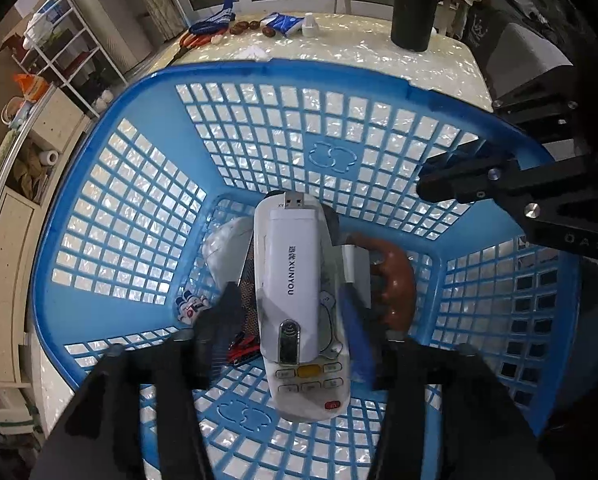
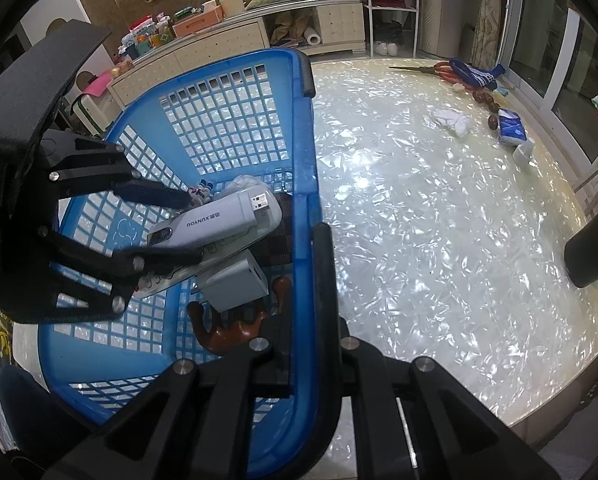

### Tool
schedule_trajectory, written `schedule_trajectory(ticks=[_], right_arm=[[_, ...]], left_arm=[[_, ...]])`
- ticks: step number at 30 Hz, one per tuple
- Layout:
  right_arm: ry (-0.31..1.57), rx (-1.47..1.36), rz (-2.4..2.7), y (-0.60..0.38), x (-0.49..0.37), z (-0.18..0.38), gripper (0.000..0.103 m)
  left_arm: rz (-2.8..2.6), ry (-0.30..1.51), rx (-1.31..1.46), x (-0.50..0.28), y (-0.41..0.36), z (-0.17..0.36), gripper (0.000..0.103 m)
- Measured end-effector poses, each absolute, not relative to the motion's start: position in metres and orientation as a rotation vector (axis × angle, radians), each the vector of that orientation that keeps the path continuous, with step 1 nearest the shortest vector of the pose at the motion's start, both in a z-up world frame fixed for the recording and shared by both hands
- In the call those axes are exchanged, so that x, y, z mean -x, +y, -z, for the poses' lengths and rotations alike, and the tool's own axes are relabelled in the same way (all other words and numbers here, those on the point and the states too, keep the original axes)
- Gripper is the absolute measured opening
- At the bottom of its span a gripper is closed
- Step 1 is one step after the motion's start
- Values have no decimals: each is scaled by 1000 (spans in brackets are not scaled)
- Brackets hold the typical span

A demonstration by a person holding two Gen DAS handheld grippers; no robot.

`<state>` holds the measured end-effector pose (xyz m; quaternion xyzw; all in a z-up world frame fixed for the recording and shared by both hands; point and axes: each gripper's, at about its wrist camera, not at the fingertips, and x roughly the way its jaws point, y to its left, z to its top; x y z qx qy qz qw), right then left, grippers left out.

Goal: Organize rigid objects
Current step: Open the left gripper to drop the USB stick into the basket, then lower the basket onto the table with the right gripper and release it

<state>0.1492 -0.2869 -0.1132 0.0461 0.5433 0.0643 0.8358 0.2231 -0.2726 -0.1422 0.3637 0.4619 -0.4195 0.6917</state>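
White USB dongle marked XUNYOU lying lengthwise atop a white remote control, both inside the blue basket. Beside them in the basket: a grey adapter block, a brown antler-shaped piece, a dark patterned pouch, a small sock-like item. Left gripper straddling the dongle, jaws apart, neither pad visibly pressing on it; reads as a release, dongle resting on the remote on its own. Right gripper closed on the basket's near rim, one finger inside the wall, one outside, apparently steadying the basket. Basket on a pearly table; at the far edge, well apart, red-handled scissors, a blue-and-white sock, dark nut-like pieces, a blue packet, a small white bottle, a crumpled white cloth. Step in hand: depositing the dongle, likely done. Next move: lift left gripper straight up clear of the pile without nudging the dongle, then across to the remaining rigid things, scissors or bottle probably.
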Motion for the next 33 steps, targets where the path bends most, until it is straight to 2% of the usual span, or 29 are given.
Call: schedule_trajectory(ticks=[5, 9, 13, 16, 17, 18, 20, 23, 25, 27, 29, 33], right_arm=[[1150, -97, -137, -287, -150, 114, 6], [1150, -105, -139, -288, -150, 114, 8], [1148, -127, -136, -290, -150, 115, 10], [1144, -136, -124, -291, -149, 114, 37], [1135, -142, -120, -293, -149, 112, 52], [1117, -154, -113, -295, -147, 109, 64], [1089, -172, -102, -300, -145, 103, 66], [1060, -196, -85, -306, -143, 92, 86], [1040, -201, -69, -308, -141, 85, 90], [1019, -190, -54, -307, -138, 73, 99], [997, -163, -43, -300, -134, 64, 103], [969, -116, -41, -280, -124, 49, 103]], left_arm=[[923, 1004, -795, -225, -273, 134, 84], [905, 999, -786, -228, -272, 132, 90], [869, 968, -792, -225, -266, 125, 100], [824, 921, -806, -220, -260, 115, 102], [808, 897, -795, -219, -258, 109, 102], [789, 873, -768, -218, -254, 102, 102], [757, 851, -720, -219, -247, 90, 103], [696, 807, -663, -215, -232, 73, 103], [677, 797, -648, -210, -224, 68, 103], [666, 794, -626, -199, -214, 64, 103], [650, 800, -594, -189, -203, 61, 103], [604, 798, -524, -170, -182, 56, 103]])
